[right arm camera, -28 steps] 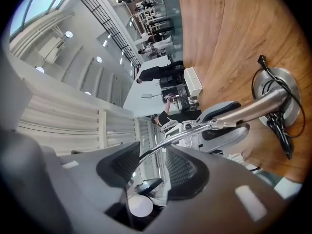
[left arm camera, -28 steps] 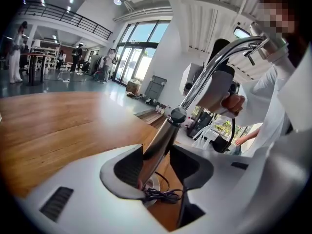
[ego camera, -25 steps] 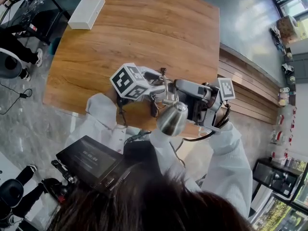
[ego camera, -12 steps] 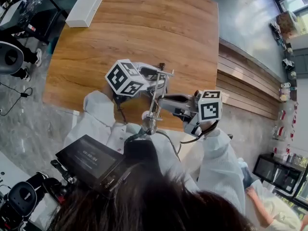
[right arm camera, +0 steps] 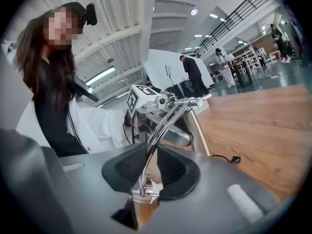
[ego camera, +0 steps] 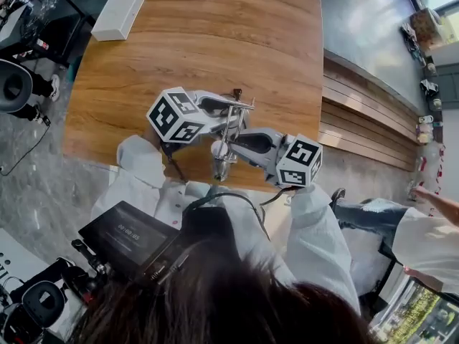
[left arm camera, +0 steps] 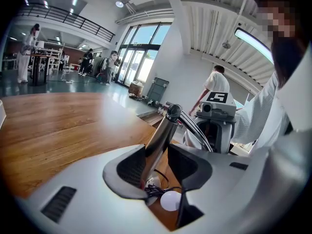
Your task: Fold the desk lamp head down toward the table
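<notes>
The chrome desk lamp stands near the front edge of the wooden table (ego camera: 215, 41). Its upright post (left arm camera: 158, 140) passes between the jaws of my left gripper (ego camera: 231, 117) (left arm camera: 156, 162), which are closing; the post leans on one pad, with a thin gap at the other. My right gripper (ego camera: 228, 145) (right arm camera: 148, 167) is shut on the lamp's thin curved arm rods (right arm camera: 156, 130). The lamp head (ego camera: 221, 165) (right arm camera: 141, 208) hangs just below those jaws, pointing down at the table. The arm's top joint (ego camera: 237, 104) sits above the post.
A white box (ego camera: 118, 14) lies at the table's far left corner. The lamp's black cable (right arm camera: 229, 159) trails on the wood. A wooden bench (ego camera: 358, 120) runs along the table's right side, and a person's leg (ego camera: 366, 217) shows beyond it. A camera rig (ego camera: 129, 239) hangs below me.
My right gripper has rolled over and sunk, swinging the lamp head from raised and facing up to low and pointing down. My left gripper has stayed at the post.
</notes>
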